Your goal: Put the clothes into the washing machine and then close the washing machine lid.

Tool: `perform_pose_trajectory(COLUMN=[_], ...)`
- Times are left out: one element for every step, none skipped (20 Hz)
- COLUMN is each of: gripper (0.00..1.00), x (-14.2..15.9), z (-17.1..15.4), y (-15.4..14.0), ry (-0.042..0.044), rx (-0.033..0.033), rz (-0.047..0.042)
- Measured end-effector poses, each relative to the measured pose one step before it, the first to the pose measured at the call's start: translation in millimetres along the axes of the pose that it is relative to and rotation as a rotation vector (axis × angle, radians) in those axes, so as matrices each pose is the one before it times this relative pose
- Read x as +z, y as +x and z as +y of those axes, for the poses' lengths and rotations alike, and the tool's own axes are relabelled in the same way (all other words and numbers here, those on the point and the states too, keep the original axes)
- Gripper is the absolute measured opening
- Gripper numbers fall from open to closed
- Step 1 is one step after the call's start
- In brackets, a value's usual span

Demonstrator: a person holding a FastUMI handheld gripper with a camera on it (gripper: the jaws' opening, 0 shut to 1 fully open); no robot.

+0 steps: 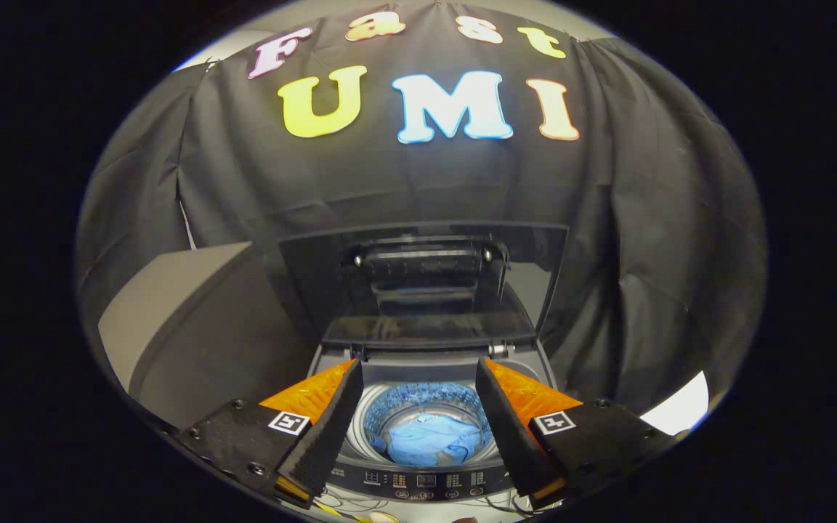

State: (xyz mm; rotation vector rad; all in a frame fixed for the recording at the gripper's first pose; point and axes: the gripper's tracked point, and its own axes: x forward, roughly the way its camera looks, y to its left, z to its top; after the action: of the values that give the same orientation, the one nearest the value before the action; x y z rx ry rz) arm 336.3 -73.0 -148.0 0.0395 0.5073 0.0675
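A grey box [179,327] with a slanted top face stands on the left, close against the black cloth wall [644,240]. That cloth hangs in loose vertical folds across the whole back of the booth, and its seams show as pale lines, one running down just above the box. Above the cloth, a strip of pale wall or ceiling [229,47] shows along the top. On the right, low down, a bright white patch [680,407] shows past the cloth's lower edge; what it is cannot be told. At the very bottom, thin dark and yellow cables [338,505] lie tangled on a light surface.
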Motion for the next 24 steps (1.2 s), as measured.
perform_pose_trajectory(gripper=[0.96, 0.96, 0.96, 0.96, 0.96, 0.96, 0.96, 0.96, 0.96, 0.96, 0.96, 0.96, 0.96, 0.96, 0.96, 0.96, 0.96, 0.96, 0.96, 0.96, 0.96, 0.96, 0.96, 0.96], x=[11.44, 11.62, 10.41, 9.75, 10.10, 9.46, 7.55, 7.46, 6.21, 5.30, 7.01, 6.16, 3.96, 3.50, 2.85, 2.93, 4.27, 2.57, 2.41, 0.53, 0.45, -0.23, 0.27, -0.58], z=[2.30, 1.24, 1.37, 3.17, 2.48, 1.83, 1.25, 2.11, 0.72, 0.46, 1.25, 0.88, 0.18, 0.61, -0.01, 0.19, 0.65, -0.25, -0.43, -1.24, -0.37, -0.17, 0.15, 0.15], y=[-1.61, -2.48, -1.19, -0.89, 0.06, -0.05, 3.82, 2.25, 5.53, 3.52, 6.78, 5.14, 6.70, 5.60, 6.50, 4.73, 8.00, 6.55, 9.03, 6.89, 7.64, 6.67, 9.59, 7.16], ry=[-0.00581, -0.00614, -0.00391, -0.00259, -0.00333, -0.00725, -0.00961, -0.01068, -0.00999, -0.00497, -0.00158, 0.00007, -0.00027, 0.00124, 0.00214, 0.00308, 0.00179, -0.00115, -0.00403, -0.00590, -0.00190, 0.00464, 0.00598, 0.00486], rx=[0.00490, 0.00228, 0.00128, 0.00540, 0.00457, 0.00243, 0.00073, 0.00152, -0.00149, -0.00210, 0.00137, -0.00133, -0.00116, -0.00207, -0.00364, -0.00325, -0.00135, -0.00181, -0.00364, -0.00667, -0.00478, -0.00563, -0.00468, -0.00353], rz=[-0.02568, -0.02455, -0.02321, -0.02147, -0.02248, -0.02050, -0.01813, -0.01554, -0.00891, -0.01009, -0.01200, -0.01212, -0.00600, -0.00302, -0.00179, -0.00430, -0.00638, -0.00337, 0.00040, 0.00097, 0.00122, -0.00076, 0.00057, 0.00275])
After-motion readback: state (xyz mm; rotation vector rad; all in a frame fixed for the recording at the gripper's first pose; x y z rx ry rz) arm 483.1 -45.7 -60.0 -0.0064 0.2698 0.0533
